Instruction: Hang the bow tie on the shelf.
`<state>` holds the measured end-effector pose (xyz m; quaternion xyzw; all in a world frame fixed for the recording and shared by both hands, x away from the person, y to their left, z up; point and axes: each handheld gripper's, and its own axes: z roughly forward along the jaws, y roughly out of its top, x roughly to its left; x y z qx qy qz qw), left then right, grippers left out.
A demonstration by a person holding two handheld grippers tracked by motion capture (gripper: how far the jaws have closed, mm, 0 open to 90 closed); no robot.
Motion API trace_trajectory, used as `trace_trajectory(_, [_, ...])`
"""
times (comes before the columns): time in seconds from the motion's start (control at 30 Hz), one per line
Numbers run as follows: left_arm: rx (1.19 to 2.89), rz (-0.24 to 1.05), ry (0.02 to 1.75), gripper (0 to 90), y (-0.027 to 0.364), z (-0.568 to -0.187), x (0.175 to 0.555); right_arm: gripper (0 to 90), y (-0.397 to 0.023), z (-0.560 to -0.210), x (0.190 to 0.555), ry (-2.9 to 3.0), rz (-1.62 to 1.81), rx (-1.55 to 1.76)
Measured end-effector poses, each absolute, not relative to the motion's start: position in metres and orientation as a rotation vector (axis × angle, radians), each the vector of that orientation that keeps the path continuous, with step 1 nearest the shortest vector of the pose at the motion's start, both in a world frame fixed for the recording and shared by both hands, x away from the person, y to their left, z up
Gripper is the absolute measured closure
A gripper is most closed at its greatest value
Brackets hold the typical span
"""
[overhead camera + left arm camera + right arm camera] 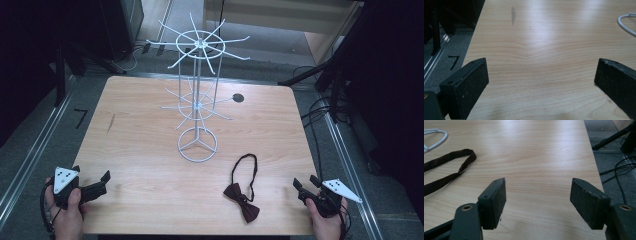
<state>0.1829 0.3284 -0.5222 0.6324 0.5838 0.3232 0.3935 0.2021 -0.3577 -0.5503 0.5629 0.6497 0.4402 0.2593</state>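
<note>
At the near edge of the wooden table, the left gripper sits at the near left corner in a person's hand, its jaws spread wide with nothing between them but bare wood. The right gripper sits at the near right corner, jaws likewise parted and empty, not touching anything. Between the two, nearer the right one, a dark maroon bow tie lies flat on the table, its strap looping away toward the middle. Beyond it, at the table's centre, stands a white wire display rack on a ring base, its two tiers of prongs bare. A small dark round hole sits in the tabletop farther back, right of the rack.
</note>
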Motion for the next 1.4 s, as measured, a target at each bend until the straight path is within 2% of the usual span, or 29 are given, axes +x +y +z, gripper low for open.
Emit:
trace_trajectory(0.23, [1.611, 0.816, 1.481, 0.0, 0.328, -0.522, 0.183, 40.4, -0.355, -0.542, 0.201, 1.811, 1.214, 1.525])
trace_trajectory(0.27, [1.616, 0.814, 1.481, 0.0, 0.328, -0.522, 0.183, 44.6, -0.349, -0.536, 0.202, 1.869, 1.193, 1.516])
trace_trajectory(0.37, [1.627, 0.816, 1.484, 0.0, 0.327, -0.522, 0.184, 48.5, -0.335, -0.524, 0.203, 1.949, 1.142, 1.507])
trace_trajectory(0.6, [1.636, 0.819, 1.479, 0.0, 0.326, -0.522, 0.184, 50.1, -0.308, -0.51, 0.21, 2.082, 1.102, 1.488])
trace_trajectory(0.87, [1.651, 0.824, 1.475, 0.0, 0.325, -0.522, 0.185, 57.9, -0.274, -0.508, 0.226, 2.228, 1.035, 1.563])
trace_trajectory(1.4, [1.665, 0.838, 1.466, 0.0, 0.323, -0.522, 0.183, 66.6, -0.242, -0.503, 0.252, 2.19, 0.924, 1.677])
